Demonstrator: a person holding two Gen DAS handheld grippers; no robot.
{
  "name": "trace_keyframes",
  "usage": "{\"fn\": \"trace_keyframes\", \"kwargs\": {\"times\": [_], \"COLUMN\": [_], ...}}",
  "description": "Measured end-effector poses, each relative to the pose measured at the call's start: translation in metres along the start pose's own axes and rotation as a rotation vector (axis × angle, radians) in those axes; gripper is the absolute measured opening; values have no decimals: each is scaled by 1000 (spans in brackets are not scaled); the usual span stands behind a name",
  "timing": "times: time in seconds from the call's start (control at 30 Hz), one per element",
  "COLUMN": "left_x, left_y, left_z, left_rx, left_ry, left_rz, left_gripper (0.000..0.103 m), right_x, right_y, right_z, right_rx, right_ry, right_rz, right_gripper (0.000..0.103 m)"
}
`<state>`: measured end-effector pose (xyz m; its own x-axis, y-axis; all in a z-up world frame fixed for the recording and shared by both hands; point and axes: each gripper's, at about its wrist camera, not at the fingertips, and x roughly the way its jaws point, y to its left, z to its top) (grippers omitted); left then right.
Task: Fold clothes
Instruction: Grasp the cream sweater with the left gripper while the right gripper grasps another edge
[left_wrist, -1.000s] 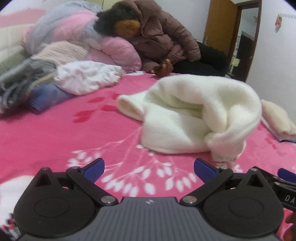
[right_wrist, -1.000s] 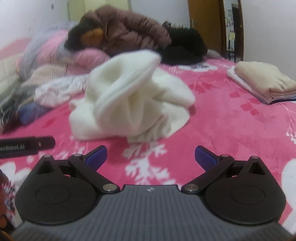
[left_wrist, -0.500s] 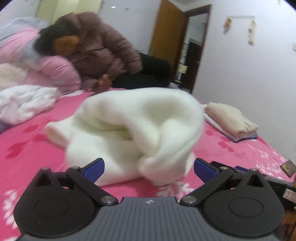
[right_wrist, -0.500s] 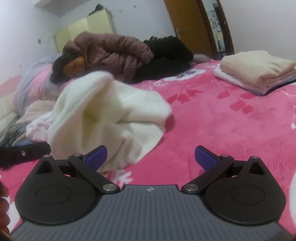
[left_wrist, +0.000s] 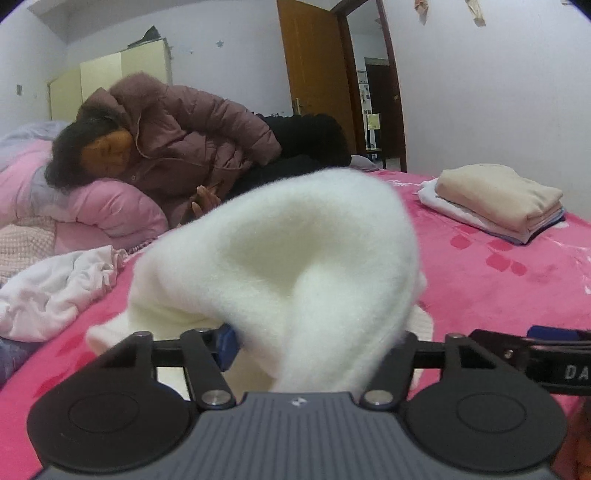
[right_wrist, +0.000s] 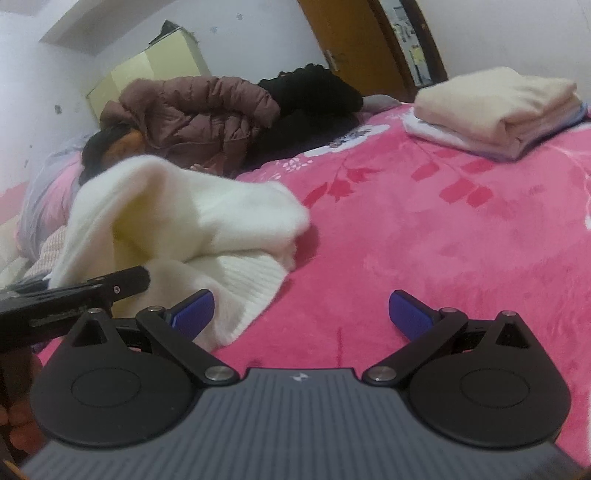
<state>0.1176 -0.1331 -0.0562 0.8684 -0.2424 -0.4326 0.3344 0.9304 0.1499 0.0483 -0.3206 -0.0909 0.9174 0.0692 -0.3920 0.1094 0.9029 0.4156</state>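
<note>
Fleece first: your left gripper (left_wrist: 314, 343) has a thick fold of the cream fleece garment (left_wrist: 295, 258) sitting right between its fingers, and the fabric humps up ahead of it and blocks most of that camera. You can see the blue pad on the left finger (left_wrist: 225, 341) pressed against the cloth, but the other pad is buried, so I honestly can't tell whether you're clamped on it or the fleece is just lying in the gap.

Your right gripper (right_wrist: 301, 314) is wide open, both blue pads showing, nothing between them but pink floral bedspread (right_wrist: 424, 229). From that side the garment (right_wrist: 192, 221) is ahead and off to the left, bunched up, with its ribbed hem just beside the left pad.

Ahead and right of both grippers, well apart from the fleece, there's a folded stack (right_wrist: 495, 107) with a beige piece on top. Ahead-left of your left gripper is a crumpled white garment (left_wrist: 59, 291), and beyond that someone in a brown puffer jacket (left_wrist: 192, 140) lying on a pink pillow (left_wrist: 99, 218).
</note>
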Motion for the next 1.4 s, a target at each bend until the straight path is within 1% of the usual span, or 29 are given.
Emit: {"fn": "trace_keyframes", "kwargs": {"times": [0.03, 0.1, 0.17, 0.3, 0.4, 0.5, 0.7, 0.73, 0.8, 0.83, 0.87, 0.9, 0.93, 1.03, 1.07, 1.13, 1.17, 1.2, 1.23, 1.27, 1.3, 1.4], "left_x": [-1, -5, -9, -22, -36, -57, -102, -110, -120, -123, -125, -127, -127, -125, -125, -122, -121, -120, -119, -119, -119, -118], "left_y": [2, 6, 13, 37, 59, 80, 116, 122, 134, 141, 149, 156, 161, 168, 168, 164, 163, 162, 160, 159, 159, 158], "left_z": [1, 2, 3, 4, 2, -4, -22, -27, -38, -44, -51, -58, -64, -76, -79, -82, -83, -83, -84, -85, -88, -94], "left_rx": [-14, -40, -70, -159, -232, -274, -341, -354, -381, -395, -414, -427, -435, -432, -422, -396, -388, -379, -370, -366, -367, -373], "left_ry": [-5, -17, -29, -47, -58, -74, -81, -79, -62, -46, -26, -7, 12, 49, 53, 54, 53, 53, 52, 51, 51, 49], "left_rz": [-1, 6, 45, 115, 153, 196, 284, 302, 339, 352, 359, 364, 355, 308, 299, 285, 276, 266, 256, 248, 242, 225], "left_gripper": [51, 33, 22, 19, 18, 17, 17, 16, 13, 13, 9, 9, 9, 11, 14, 16, 19, 28, 33, 42, 48, 51], "right_x": [0, -2, -3, -1, -2, -2, -3, -3, -3, -3, -3, -5, -7, -12, -13, -8, -6, -1, 4, 10, 17, 35], "right_y": [-2, -6, -10, -14, -16, -17, -17, -18, -18, -18, -18, -17, -16, -7, -3, 5, 9, 12, 14, 18, 21, 31], "right_z": [-1, -1, -3, -6, -6, -7, -8, -7, -7, -7, -6, -5, -4, -5, -5, -4, -4, -2, -1, 1, 2, 7], "right_rx": [15, 40, 58, 78, 88, 91, 95, 98, 99, 97, 95, 94, 94, 106, 114, 138, 151, 165, 180, 182, 183, 186], "right_ry": [-1, -9, -18, -19, -26, -33, -39, -40, -38, -34, -30, -26, -23, 7, 18, 41, 53, 65, 77, 98, 121, 187], "right_rz": [6, 20, 32, 47, 58, 64, 71, 74, 76, 79, 81, 99, 118, 224, 263, 293, 306, 308, 308, 309, 310, 313], "right_gripper": [101, 101, 101, 102, 102, 102, 102, 102, 102, 102, 102, 102, 102, 101, 101, 101, 100, 100, 98, 96, 94, 79]}}
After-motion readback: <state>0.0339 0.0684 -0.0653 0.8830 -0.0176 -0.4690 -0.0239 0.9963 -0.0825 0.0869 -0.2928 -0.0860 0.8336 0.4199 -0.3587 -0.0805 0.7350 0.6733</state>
